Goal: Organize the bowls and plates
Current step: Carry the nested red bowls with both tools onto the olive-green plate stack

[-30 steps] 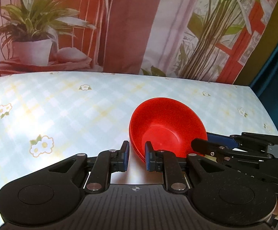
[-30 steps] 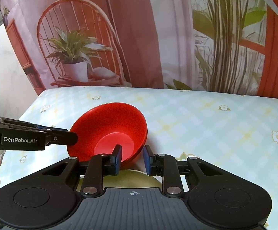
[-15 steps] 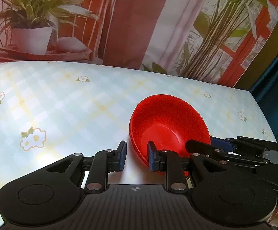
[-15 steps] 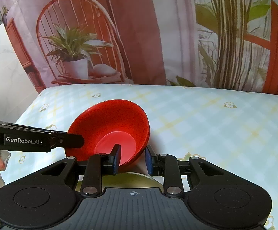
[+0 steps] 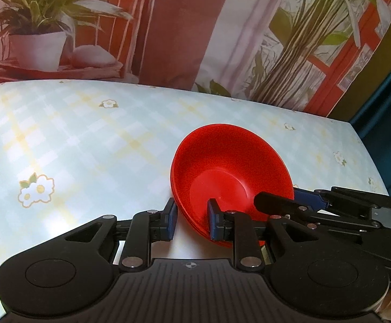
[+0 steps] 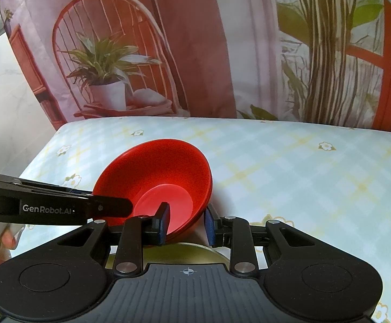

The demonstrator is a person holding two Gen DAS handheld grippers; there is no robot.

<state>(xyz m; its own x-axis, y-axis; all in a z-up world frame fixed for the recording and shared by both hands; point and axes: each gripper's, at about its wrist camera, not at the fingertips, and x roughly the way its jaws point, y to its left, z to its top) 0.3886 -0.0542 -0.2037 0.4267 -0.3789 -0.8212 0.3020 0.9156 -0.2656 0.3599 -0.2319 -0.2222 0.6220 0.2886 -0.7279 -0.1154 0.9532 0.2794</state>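
A red bowl [image 5: 230,169] is held tilted over the flowered tablecloth, and it also shows in the right wrist view [image 6: 157,177]. My left gripper [image 5: 191,219] straddles its left rim, one finger inside and one outside, jaws a little apart. My right gripper [image 6: 186,222] straddles the opposite rim the same way. Each gripper shows in the other's view: the right one [image 5: 316,204] and the left one [image 6: 60,207]. A yellow-green plate [image 6: 184,253] lies under the bowl, mostly hidden by my right gripper.
The table [image 5: 87,145] carries a pale checked cloth with flowers. A printed backdrop [image 6: 222,40] of a plant and chair hangs behind its far edge. The table's right edge [image 5: 370,167] drops off to dark blue.
The bowl has tipped a little and both grippers have opened slightly around its rim. The left camera has moved closer to the table.
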